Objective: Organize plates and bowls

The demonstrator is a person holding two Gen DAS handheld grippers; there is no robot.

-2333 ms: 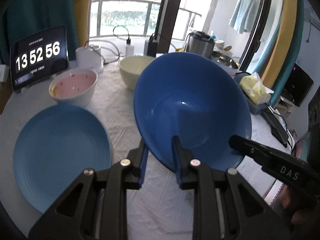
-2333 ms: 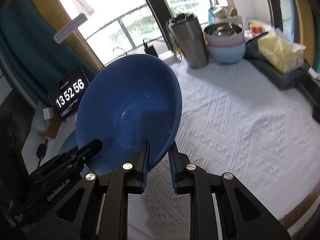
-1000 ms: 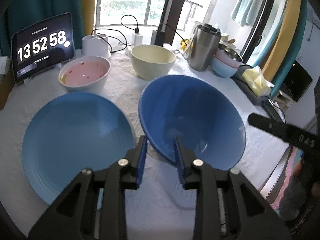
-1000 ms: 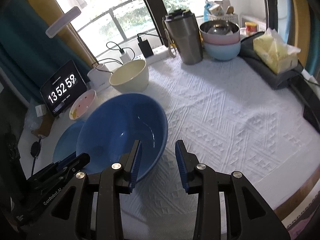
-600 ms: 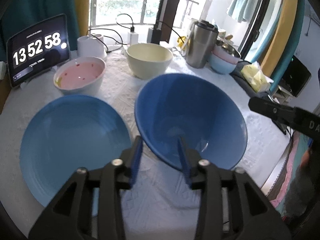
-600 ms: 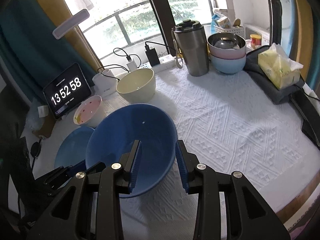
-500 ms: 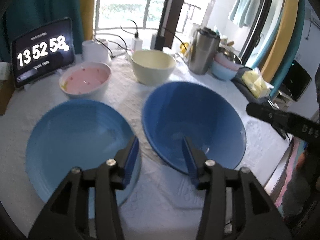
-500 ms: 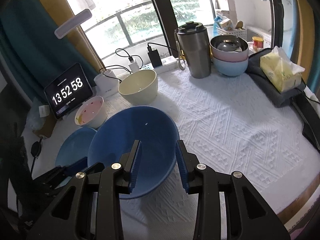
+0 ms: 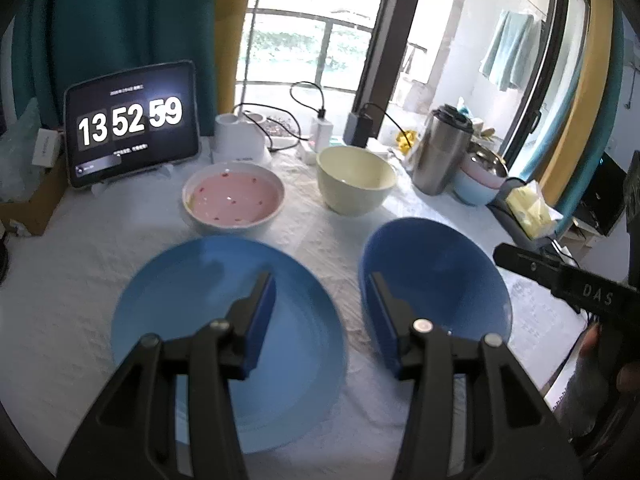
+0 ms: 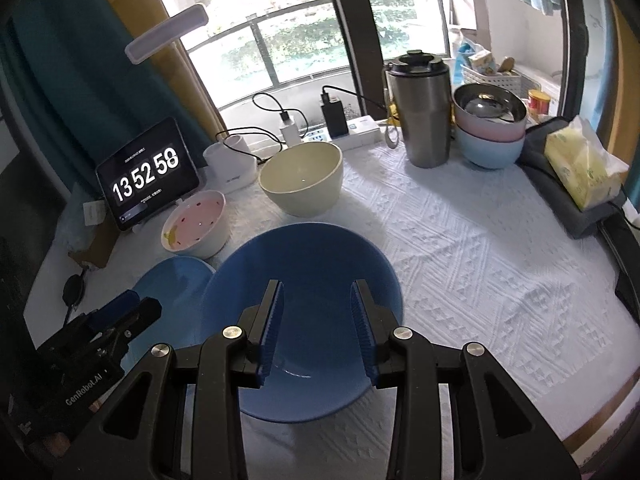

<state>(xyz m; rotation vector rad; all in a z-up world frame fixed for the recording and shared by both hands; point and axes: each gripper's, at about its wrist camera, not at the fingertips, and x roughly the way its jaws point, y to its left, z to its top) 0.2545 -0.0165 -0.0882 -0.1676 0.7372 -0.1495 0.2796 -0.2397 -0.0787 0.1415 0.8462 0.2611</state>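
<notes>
The small print under the clock digits on the tablet [image 9: 132, 128] is too tiny to read; the blue plate [image 10: 176, 284] lies partly hidden behind the blue bowl [image 10: 304, 280].

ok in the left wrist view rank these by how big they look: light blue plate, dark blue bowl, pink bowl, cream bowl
1. light blue plate
2. dark blue bowl
3. pink bowl
4. cream bowl

The plate and dark blue bowl sit nearest the camera, which enlarges them. Pink and cream look close in size, so that order is unsure.
</notes>
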